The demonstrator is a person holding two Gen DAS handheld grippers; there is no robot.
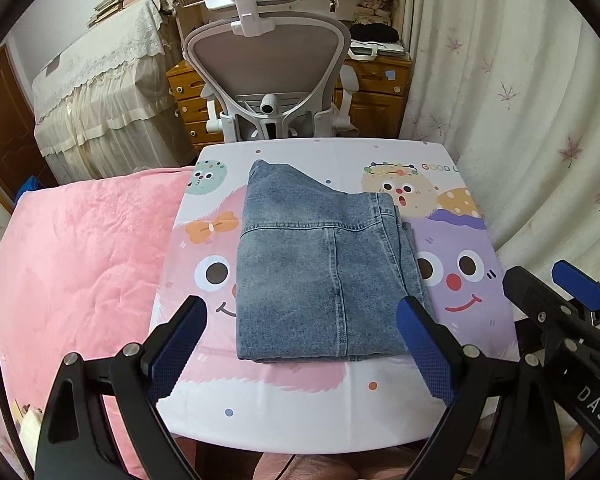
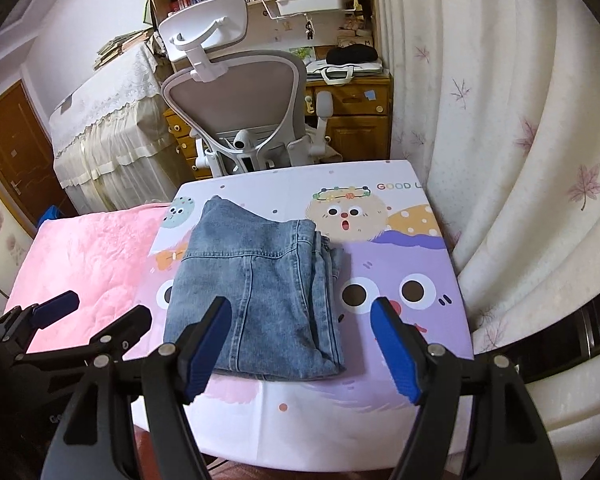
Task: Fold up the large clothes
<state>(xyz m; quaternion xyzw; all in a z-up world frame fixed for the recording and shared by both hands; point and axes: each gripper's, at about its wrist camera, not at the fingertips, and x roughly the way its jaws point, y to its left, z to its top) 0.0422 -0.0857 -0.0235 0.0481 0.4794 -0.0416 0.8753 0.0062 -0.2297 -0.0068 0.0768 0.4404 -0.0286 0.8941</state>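
A blue denim garment (image 1: 320, 264) lies folded into a compact stack on the cartoon-printed table cover (image 1: 300, 400); it also shows in the right wrist view (image 2: 256, 292). My left gripper (image 1: 302, 308) is open and empty, held above the near edge of the denim, fingers apart on either side. My right gripper (image 2: 300, 316) is open and empty, over the stack's near right part. The right gripper's fingers (image 1: 576, 280) show at the right edge of the left wrist view, and the left gripper's fingers (image 2: 56, 304) at the left edge of the right wrist view.
A pink quilt (image 1: 72, 260) lies left of the table. A white office chair (image 1: 268, 56) stands behind the far edge, before a wooden desk (image 1: 380, 92) and shelves. A floral curtain (image 1: 520, 100) hangs close on the right.
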